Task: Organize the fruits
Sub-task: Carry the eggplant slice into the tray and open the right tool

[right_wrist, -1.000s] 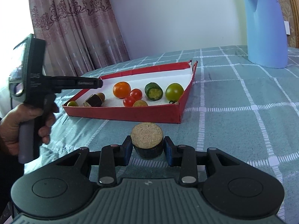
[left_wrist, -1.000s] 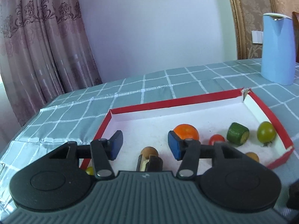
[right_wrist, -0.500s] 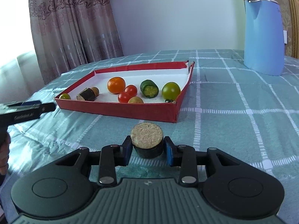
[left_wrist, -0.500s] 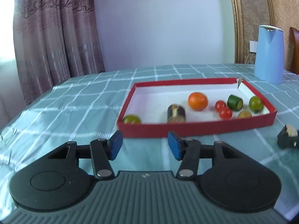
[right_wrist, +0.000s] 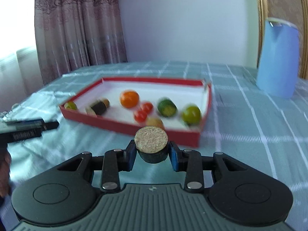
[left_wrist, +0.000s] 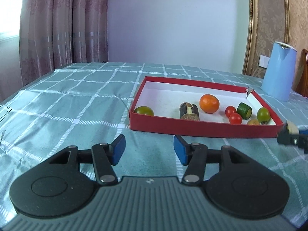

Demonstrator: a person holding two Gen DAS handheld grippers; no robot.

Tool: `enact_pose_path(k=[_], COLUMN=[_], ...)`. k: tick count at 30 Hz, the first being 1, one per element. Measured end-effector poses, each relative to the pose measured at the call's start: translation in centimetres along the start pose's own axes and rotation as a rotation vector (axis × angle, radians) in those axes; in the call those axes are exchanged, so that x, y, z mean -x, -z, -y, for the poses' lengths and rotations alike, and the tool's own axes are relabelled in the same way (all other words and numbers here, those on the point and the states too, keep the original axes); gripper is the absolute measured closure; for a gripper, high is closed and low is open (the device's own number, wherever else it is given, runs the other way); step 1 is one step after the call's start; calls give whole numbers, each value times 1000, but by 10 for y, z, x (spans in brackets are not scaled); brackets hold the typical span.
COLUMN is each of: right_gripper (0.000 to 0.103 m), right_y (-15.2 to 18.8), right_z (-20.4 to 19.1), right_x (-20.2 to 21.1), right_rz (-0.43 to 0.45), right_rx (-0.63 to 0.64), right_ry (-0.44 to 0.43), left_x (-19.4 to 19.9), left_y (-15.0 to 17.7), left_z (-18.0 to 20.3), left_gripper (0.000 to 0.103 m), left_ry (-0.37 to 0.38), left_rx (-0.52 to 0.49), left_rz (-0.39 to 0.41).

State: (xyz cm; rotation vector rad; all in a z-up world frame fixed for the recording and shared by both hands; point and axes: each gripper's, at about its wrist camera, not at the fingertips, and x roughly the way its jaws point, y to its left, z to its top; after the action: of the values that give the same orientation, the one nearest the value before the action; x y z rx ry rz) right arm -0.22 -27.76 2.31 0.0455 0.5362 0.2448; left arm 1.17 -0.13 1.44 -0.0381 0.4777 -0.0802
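A red tray (left_wrist: 204, 129) with a white floor lies on the checked tablecloth and holds an orange (left_wrist: 209, 103), two red tomatoes (left_wrist: 235, 118), green tomatoes (left_wrist: 263, 115), a cut cucumber piece (left_wrist: 244, 110) and a dark cut piece (left_wrist: 189, 111). My left gripper (left_wrist: 149, 150) is open and empty, low over the cloth in front of the tray. My right gripper (right_wrist: 151, 154) is shut on a dark cut piece with a pale face (right_wrist: 151, 141), held just before the tray's (right_wrist: 173, 134) front wall. It also shows at the right edge of the left wrist view (left_wrist: 290, 130).
A blue kettle (left_wrist: 279, 71) stands behind the tray at the right, also in the right wrist view (right_wrist: 277, 57). Pink curtains (left_wrist: 63, 25) hang at the back left. The left gripper's body (right_wrist: 27, 129) lies left of the tray in the right wrist view.
My left gripper has pulled back out of the tray, still open. My right gripper has moved forward toward the tray with the dark piece in it.
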Motion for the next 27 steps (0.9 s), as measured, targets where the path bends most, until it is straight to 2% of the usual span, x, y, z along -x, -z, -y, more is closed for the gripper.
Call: enact_pose_path(k=[7, 12, 20, 27], right_gripper=[68, 68, 68, 68], right_y=[-46, -70, -82, -80], right_z=[-27, -38, -40, -42], right_x=[-17, -52, -102, -123], right_rz=[39, 15, -46, -85], right_rx=[39, 72, 72, 80], right_ry=[-18, 28, 82, 106], left_x=[1, 1, 0, 0], left_y=[-1, 0, 0, -1], left_z=[-3, -4, -5, -4], left_gripper=[51, 51, 51, 51], left_ry=[9, 10, 11, 7], left_rx=[23, 29, 33, 36], left_rz=[5, 11, 5, 4])
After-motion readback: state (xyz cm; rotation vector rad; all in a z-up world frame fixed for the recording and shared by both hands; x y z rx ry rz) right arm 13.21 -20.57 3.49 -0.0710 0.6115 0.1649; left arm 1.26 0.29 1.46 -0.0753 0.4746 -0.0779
